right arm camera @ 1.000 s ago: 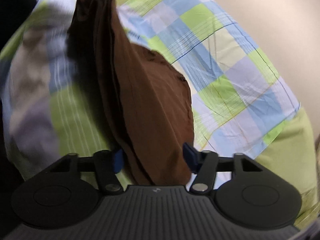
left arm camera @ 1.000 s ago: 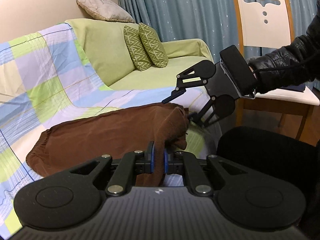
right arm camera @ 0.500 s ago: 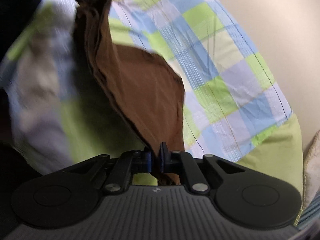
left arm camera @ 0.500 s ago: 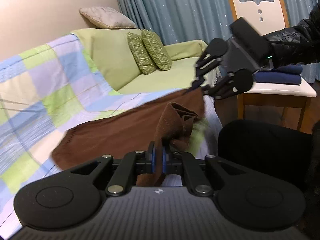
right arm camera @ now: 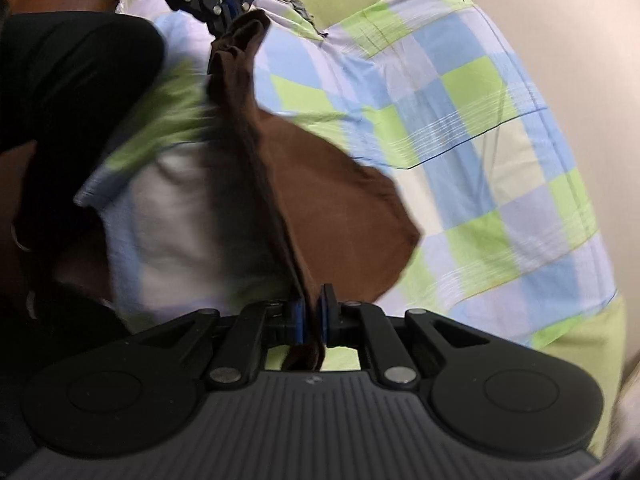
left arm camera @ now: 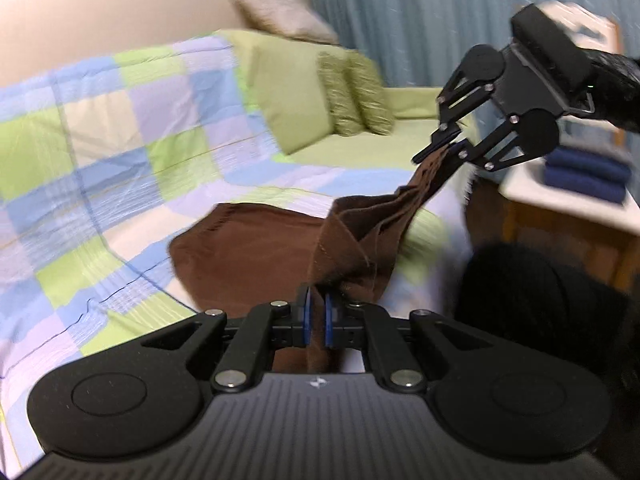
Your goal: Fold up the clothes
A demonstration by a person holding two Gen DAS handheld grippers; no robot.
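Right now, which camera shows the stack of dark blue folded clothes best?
The left wrist view: the dark blue stack sits on a chair seat at right, though blurred. The right wrist view does not show it.

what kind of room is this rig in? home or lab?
Most likely a home living room. A sofa draped in a checked blanket with green cushions, curtains behind, and both grippers stretching a brown garment over the seat.
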